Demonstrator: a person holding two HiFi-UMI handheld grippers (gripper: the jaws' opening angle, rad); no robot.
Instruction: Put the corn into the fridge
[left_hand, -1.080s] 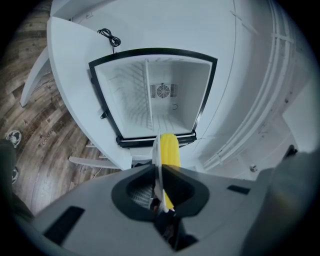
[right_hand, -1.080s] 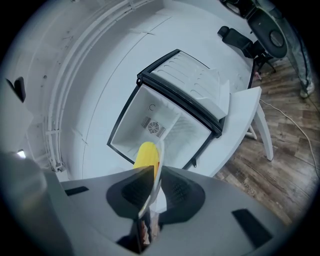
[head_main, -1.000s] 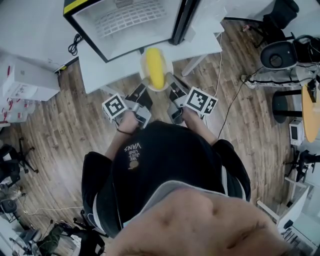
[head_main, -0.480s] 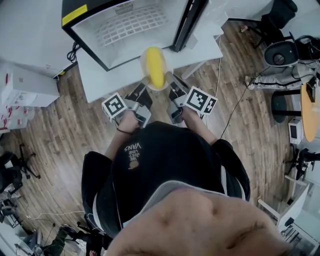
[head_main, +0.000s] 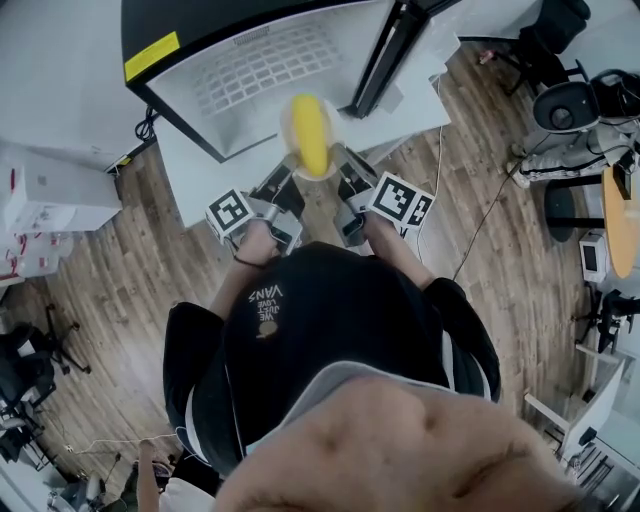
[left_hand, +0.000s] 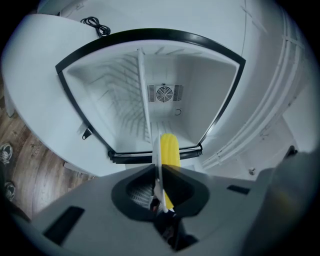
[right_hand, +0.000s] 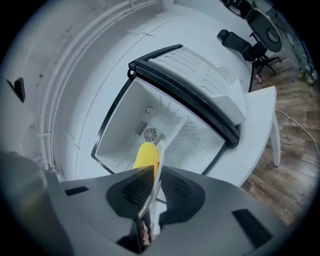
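**Corn on a plate, held by both my grippers before the open fridge**

My left gripper (head_main: 287, 172) is closed on the left rim of the white plate (head_main: 286, 122). In the left gripper view its jaws pinch this thin rim edge-on. The yellow corn (head_main: 312, 140) lies on the plate, along its middle. My right gripper (head_main: 340, 170) is closed on the right rim in the same way.

The plate hangs over the near edge of the white table (head_main: 195, 150), just in front of the fridge's opening, so the corn is not yet inside. The fridge (head_main: 170, 25) stands on this table, with its door (head_main: 385, 55) swung open at the right. Inside it I see a white wire shelf (head_main: 262, 58) and a round fan grille (left_hand: 164, 93) on the back wall.
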